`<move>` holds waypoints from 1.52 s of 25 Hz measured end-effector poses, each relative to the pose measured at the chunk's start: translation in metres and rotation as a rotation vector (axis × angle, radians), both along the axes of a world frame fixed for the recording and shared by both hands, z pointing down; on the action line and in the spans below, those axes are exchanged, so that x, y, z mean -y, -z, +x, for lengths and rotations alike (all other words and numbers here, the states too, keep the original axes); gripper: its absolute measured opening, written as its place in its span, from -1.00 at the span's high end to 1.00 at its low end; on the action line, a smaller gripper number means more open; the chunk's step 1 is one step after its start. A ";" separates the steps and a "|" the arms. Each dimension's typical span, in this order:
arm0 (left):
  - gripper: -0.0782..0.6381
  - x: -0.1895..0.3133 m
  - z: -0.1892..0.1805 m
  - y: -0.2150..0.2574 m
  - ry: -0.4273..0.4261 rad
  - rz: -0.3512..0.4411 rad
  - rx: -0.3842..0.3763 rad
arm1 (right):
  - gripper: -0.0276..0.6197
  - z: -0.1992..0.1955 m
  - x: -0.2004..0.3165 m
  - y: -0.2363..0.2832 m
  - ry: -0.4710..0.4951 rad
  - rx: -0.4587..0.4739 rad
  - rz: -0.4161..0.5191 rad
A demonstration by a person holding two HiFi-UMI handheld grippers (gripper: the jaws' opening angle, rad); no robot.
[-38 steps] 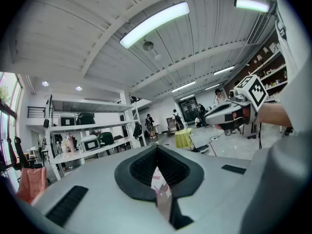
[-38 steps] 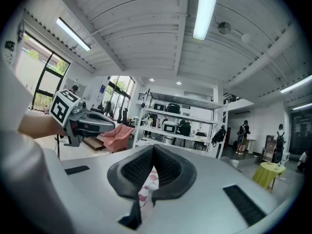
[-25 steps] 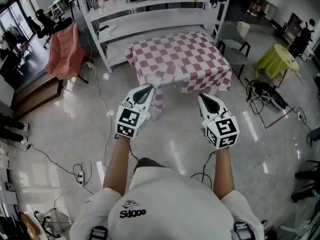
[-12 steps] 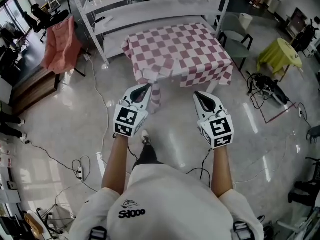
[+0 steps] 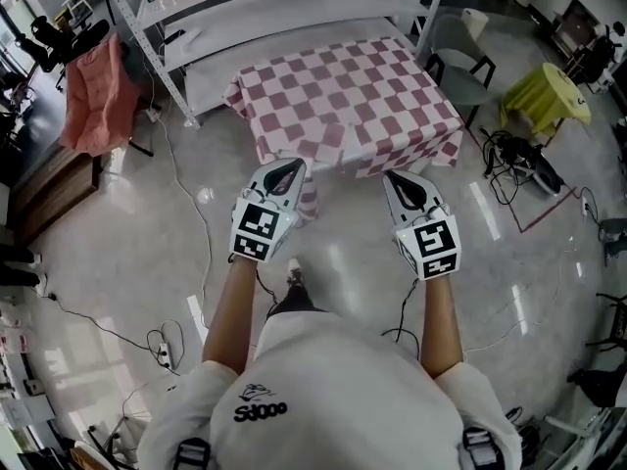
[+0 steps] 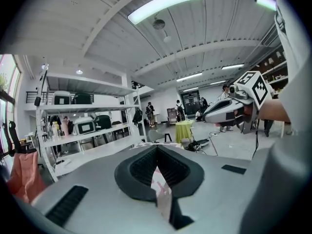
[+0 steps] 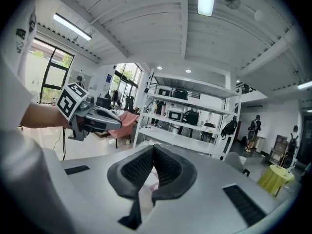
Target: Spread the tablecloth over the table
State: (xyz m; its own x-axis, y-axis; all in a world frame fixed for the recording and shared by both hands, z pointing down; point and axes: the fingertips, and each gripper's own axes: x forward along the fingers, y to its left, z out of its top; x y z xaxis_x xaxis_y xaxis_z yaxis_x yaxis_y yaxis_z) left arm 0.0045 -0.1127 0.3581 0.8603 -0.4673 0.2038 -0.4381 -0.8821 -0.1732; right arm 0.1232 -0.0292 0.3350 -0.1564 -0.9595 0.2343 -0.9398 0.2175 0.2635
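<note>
Both the left tool (image 5: 290, 168) and the right tool (image 5: 394, 178) are closed, with nothing gripped. The checkered tablecloth (image 5: 343, 101) covers the tabletop just ahead of their tips. Its hanging corner (image 5: 310, 198) drops beside the left tool.

The tablecloth (image 5: 343, 106) hides the desk beneath it. At 12 o'clock the shelf rack (image 5: 294, 13) is cut off by the top edge; the things on it are too small to name. The cloth's near hem is partly hidden behind the left hand-held gripper (image 5: 292, 167) and right hand-held gripper (image 5: 392, 177). At 6 o'clock the person's shirt (image 5: 333, 399) runs off the frame.
</note>
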 end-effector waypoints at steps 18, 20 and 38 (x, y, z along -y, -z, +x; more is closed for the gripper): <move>0.72 0.176 0.002 -0.110 -0.084 -0.219 0.094 | 0.84 0.012 0.187 -0.082 -0.067 0.057 -0.178; 0.72 0.189 -0.001 -0.126 -0.064 -0.271 0.091 | 0.81 0.012 0.199 -0.096 -0.052 0.055 -0.207; 0.24 0.202 -0.033 -0.292 0.254 -0.660 0.214 | 0.38 0.007 0.260 -0.272 0.286 0.093 -0.595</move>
State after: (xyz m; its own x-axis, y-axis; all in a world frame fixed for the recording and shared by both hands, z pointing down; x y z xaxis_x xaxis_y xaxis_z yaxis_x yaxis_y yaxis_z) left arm -0.0288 -0.3148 0.6498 0.6514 -0.3689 0.6630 -0.6590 -0.7081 0.2535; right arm 0.1300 -0.2896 0.6070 -0.4302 -0.5885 0.6846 -0.8366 0.5447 -0.0574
